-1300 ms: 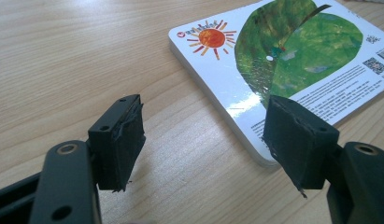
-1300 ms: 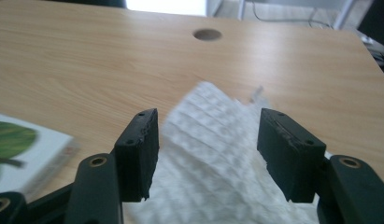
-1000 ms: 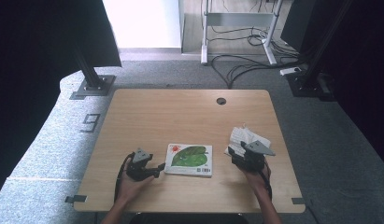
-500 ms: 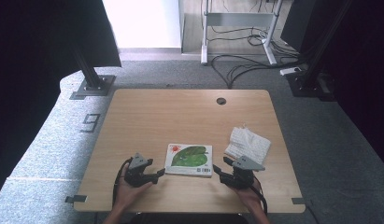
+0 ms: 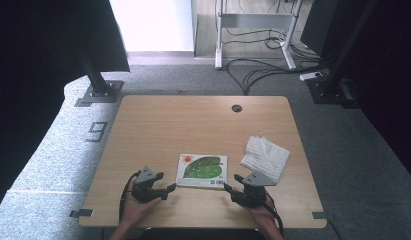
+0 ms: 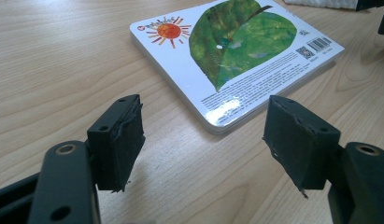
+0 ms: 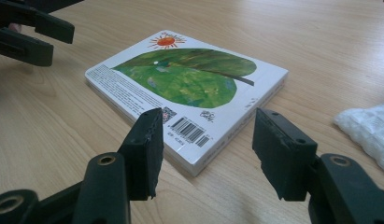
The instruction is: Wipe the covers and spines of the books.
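Two grippers close in on a board book

Left gripper [image 5: 169,189], jaws parted and empty, waits at the book's [image 5: 202,170] seven o'clock; right gripper [image 5: 229,188], jaws just narrowing yet empty, lines up at five, likely for a two-sided lift. A cloth [image 5: 265,157] lies at two.

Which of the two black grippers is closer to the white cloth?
The right gripper, near the book's barcode corner; the white waffle cloth lies just beyond it, while the left gripper sits across the book.

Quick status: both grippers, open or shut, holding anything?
Left gripper: open, holds nothing, fingers short of the book.
Right gripper: open, holds nothing, has just been closing slightly, book corner at its fingers.
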